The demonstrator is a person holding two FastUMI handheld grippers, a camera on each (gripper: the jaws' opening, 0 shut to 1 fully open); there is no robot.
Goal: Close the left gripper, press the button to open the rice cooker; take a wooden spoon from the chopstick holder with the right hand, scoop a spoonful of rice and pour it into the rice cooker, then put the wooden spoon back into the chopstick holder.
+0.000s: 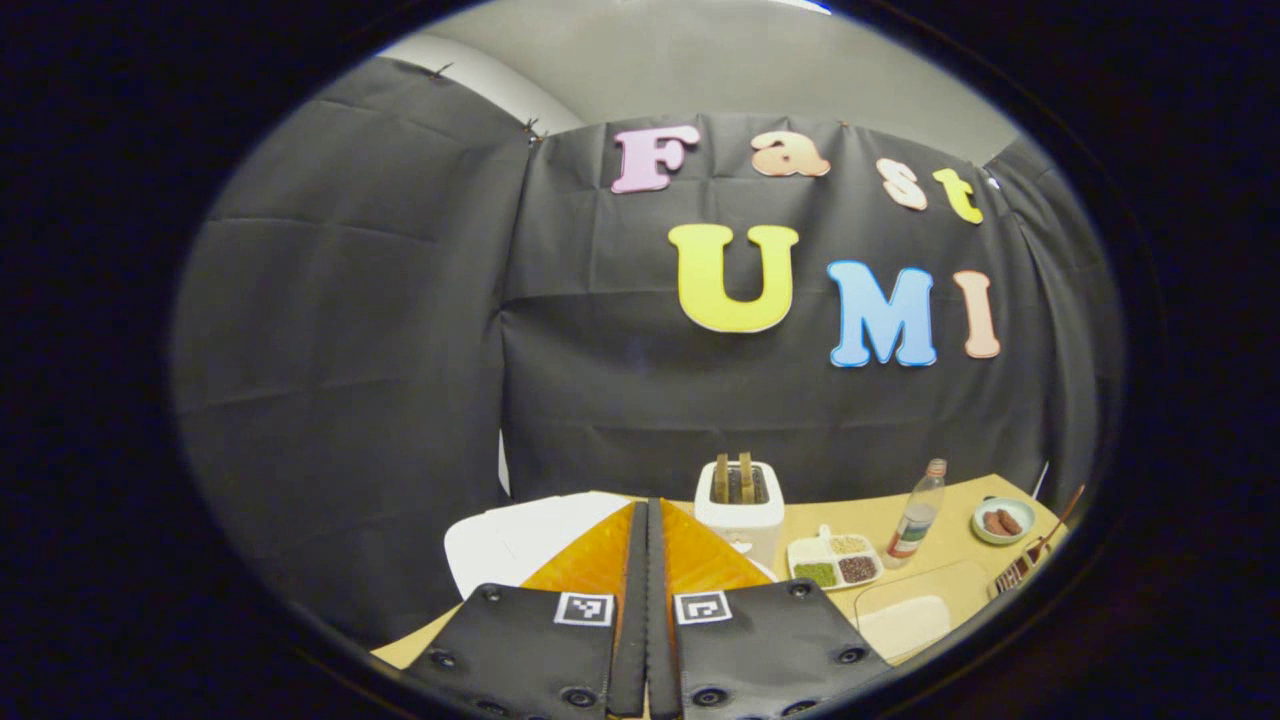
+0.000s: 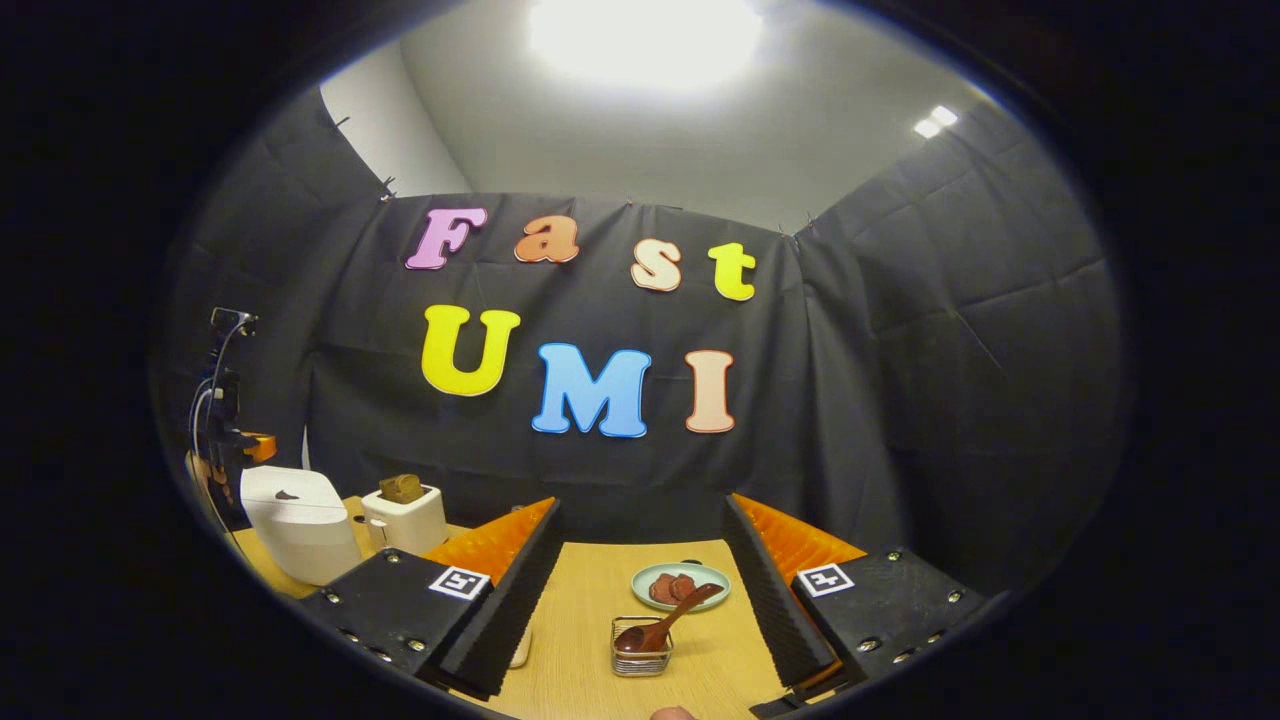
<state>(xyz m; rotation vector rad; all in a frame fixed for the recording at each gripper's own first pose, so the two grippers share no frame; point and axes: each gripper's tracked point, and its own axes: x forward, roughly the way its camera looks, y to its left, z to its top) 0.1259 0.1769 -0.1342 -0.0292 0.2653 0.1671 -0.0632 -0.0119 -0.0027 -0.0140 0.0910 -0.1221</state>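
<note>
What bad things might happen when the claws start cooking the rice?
The shut left claw could miss the button, which isn't clear on the rice cooker. The right claw might tip the wire holder while pulling out the leaning wooden spoon. The plate just behind could get bumped.

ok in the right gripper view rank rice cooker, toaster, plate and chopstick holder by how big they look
1. rice cooker
2. toaster
3. plate and chopstick holder: they look about alike, and the holder sits nearer the camera, so I won't rank them.
</note>
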